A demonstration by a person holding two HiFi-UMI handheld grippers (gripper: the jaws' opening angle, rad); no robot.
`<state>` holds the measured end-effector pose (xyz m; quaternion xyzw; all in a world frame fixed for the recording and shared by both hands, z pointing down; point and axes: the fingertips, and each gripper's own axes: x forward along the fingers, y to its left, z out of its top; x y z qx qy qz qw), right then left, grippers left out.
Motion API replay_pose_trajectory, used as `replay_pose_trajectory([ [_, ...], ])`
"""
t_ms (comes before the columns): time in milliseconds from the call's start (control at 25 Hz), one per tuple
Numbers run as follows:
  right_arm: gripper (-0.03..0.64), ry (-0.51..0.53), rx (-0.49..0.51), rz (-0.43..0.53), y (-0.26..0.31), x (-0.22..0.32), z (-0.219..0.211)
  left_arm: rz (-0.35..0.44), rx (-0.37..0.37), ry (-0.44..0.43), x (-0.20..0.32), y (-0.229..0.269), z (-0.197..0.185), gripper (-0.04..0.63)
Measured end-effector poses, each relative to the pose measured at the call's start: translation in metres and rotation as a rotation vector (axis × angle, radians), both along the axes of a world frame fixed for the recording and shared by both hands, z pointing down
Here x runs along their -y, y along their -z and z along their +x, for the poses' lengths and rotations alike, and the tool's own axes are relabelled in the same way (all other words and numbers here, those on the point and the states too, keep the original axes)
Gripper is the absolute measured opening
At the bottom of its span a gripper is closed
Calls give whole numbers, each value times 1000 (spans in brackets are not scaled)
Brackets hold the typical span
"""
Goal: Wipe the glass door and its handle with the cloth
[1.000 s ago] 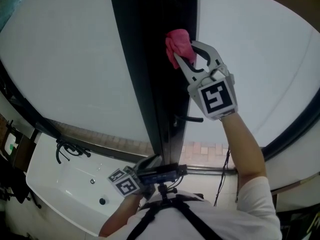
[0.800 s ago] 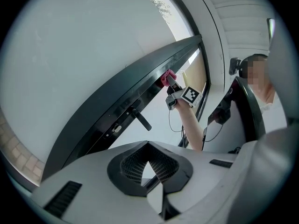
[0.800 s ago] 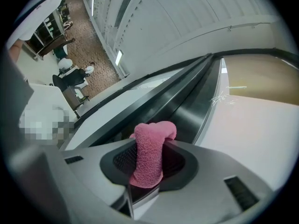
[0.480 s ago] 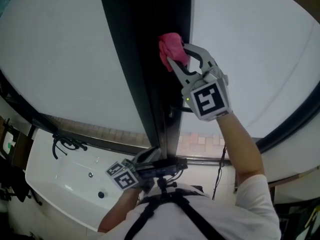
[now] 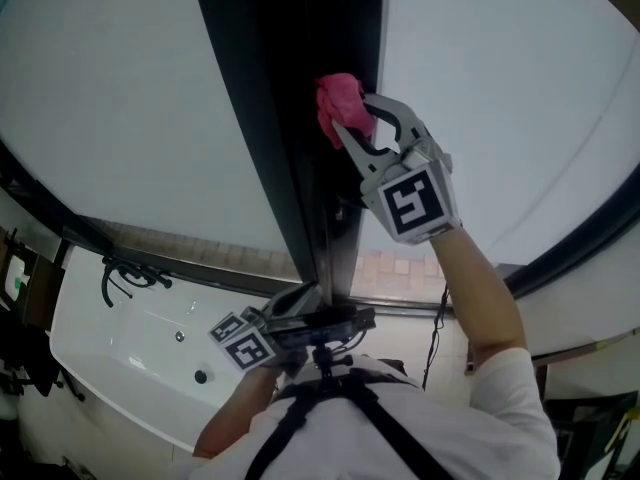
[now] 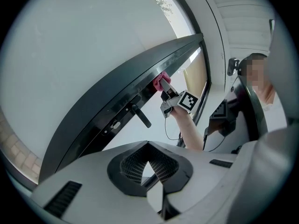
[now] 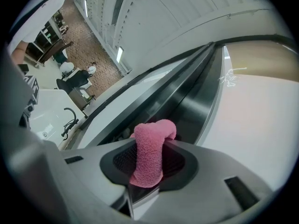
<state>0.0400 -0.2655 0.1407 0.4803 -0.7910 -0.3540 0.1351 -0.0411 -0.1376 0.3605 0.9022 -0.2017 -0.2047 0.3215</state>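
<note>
The right tongs (image 5: 350, 133) were pinching a pink terry cloth (image 5: 338, 101), raised at arm's length against the dark metal frame of the glass door (image 5: 290, 118). In the right gripper view the cloth (image 7: 150, 153) stood bunched between the two jaws of the tongs (image 7: 148, 174), its folded top sticking out past the tips towards the frame. Seen from the left gripper view, the cloth (image 6: 161, 80) touched the dark frame, further along it than the black lever handle (image 6: 140, 116) and apart from that handle. Pale frosted glass panes (image 5: 130, 118) lay on either side of the frame.

The left tongs (image 5: 300, 306) were held low, close to the person's chest, pointing at the foot of the door. Their jaws (image 6: 148, 146) were pressed together at the tips with nothing between them.

Down at the left of the head view was a white basin (image 5: 120, 353) with a black tap (image 5: 125, 276) at its far edge, well apart from both tongs.
</note>
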Motion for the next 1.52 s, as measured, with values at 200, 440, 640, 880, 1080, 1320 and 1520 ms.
replay_pose_trajectory([
  [200,106,2,-1,-50,-22,1,-1,-4,1,-5,-1,0,2,-8],
  [440,106,4,-19,-99,-49,3,-2,-8,1,-11,-1,-2,5,-8],
  [640,106,4,-26,-131,-68,1,-2,-10,2,-16,-3,-2,7,-8],
  [880,106,4,37,-191,-86,-1,1,-18,6,-18,-6,-2,11,-8],
  [1080,106,8,41,-227,-98,0,1,-25,9,-23,-4,-4,12,-8],
  [1320,106,21,54,-290,-106,-1,0,-32,8,-24,-5,-3,13,-8],
  [1520,107,20,62,-344,-109,-6,-1,-33,9,-23,-9,-3,11,-8],
])
